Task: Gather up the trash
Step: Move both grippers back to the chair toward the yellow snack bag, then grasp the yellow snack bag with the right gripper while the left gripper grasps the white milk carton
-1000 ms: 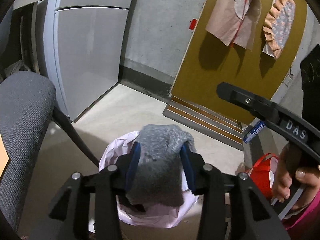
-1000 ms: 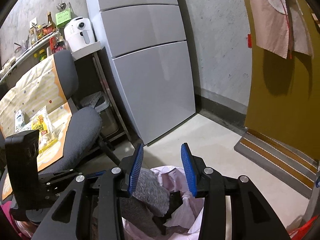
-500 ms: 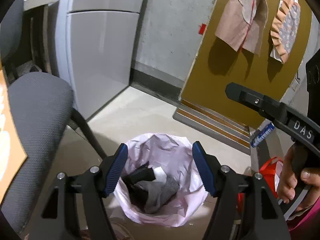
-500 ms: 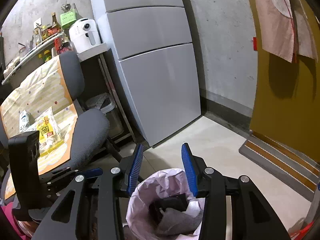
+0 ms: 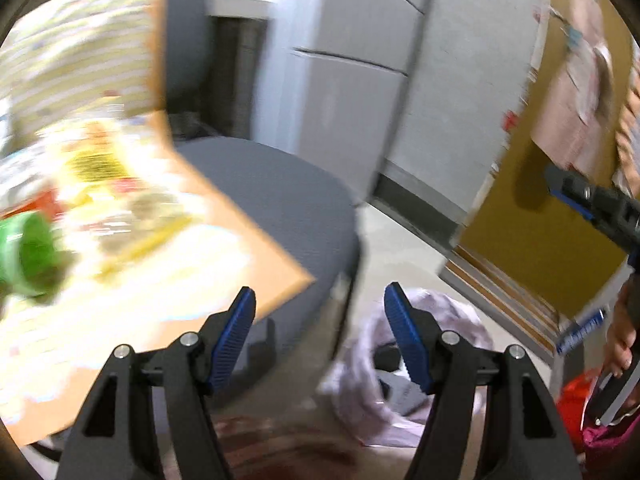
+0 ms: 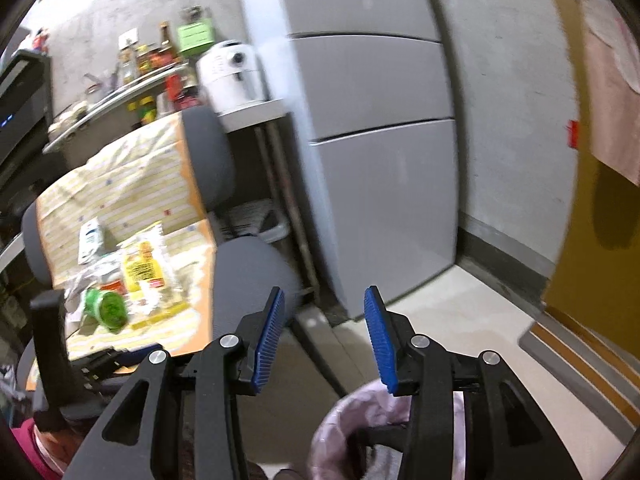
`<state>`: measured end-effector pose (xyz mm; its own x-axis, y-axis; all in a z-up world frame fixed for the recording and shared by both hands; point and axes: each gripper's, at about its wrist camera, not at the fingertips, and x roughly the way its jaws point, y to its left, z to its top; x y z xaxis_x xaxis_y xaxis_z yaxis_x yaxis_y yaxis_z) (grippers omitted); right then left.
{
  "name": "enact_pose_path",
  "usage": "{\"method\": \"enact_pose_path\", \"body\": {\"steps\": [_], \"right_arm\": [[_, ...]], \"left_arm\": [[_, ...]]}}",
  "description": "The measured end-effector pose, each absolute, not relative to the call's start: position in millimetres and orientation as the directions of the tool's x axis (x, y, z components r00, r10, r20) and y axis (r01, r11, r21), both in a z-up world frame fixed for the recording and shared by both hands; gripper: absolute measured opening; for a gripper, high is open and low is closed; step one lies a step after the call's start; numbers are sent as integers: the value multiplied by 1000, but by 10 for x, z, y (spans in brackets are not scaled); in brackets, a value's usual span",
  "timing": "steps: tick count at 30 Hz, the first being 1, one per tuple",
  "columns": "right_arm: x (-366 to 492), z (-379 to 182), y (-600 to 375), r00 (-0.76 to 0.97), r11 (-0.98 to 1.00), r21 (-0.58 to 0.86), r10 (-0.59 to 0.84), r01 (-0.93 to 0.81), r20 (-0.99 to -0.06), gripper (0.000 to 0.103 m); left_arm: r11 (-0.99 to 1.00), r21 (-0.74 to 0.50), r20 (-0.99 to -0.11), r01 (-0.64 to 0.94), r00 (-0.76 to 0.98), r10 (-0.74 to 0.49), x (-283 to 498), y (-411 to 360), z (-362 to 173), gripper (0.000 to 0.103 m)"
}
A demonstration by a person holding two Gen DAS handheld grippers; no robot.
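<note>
Now the left gripper (image 5: 319, 322) is empty, jaws apart, swung off the bin (image 5: 420, 364) toward leftover trash (image 6: 124, 280) on the chair (image 5: 276, 216) ahead-left. Gray rag sits binned below-right. Right gripper (image 6: 325, 326): spread, empty. 1 drop done; more to fetch.
</note>
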<state>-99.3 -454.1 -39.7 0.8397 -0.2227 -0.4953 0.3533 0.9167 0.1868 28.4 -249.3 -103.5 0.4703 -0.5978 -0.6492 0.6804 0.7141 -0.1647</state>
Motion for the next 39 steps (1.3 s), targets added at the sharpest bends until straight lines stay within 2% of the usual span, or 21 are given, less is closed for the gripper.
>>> {"method": "enact_pose_path", "body": {"steps": [4, 7, 13, 20, 25, 39], "right_arm": [[-646, -375, -4233, 854, 950, 180, -132, 253, -504, 49], [-350, -396, -3960, 856, 972, 161, -67, 172, -513, 55], [183, -527, -3379, 835, 988, 153, 66, 22, -546, 58], [693, -723, -2720, 794, 993, 79, 118, -88, -596, 63], [1016, -890, -2369, 783, 993, -31, 73, -116, -618, 75], [1769, -1243, -2039, 695, 939, -338, -206, -57, -689, 77]], "left_arm": [[810, -138, -633, 570, 579, -515, 436, -1960, -865, 65], [887, -84, -623, 454, 671, -402, 545, -1532, -750, 65], [967, -31, -622, 253, 752, -217, 718, -856, -677, 65], [990, -49, -641, 129, 756, -130, 891, -251, -730, 65], [994, -75, -648, 78, 754, -108, 943, -28, -790, 65], [992, -120, -659, 38, 744, -108, 1061, 165, -882, 65]]}}
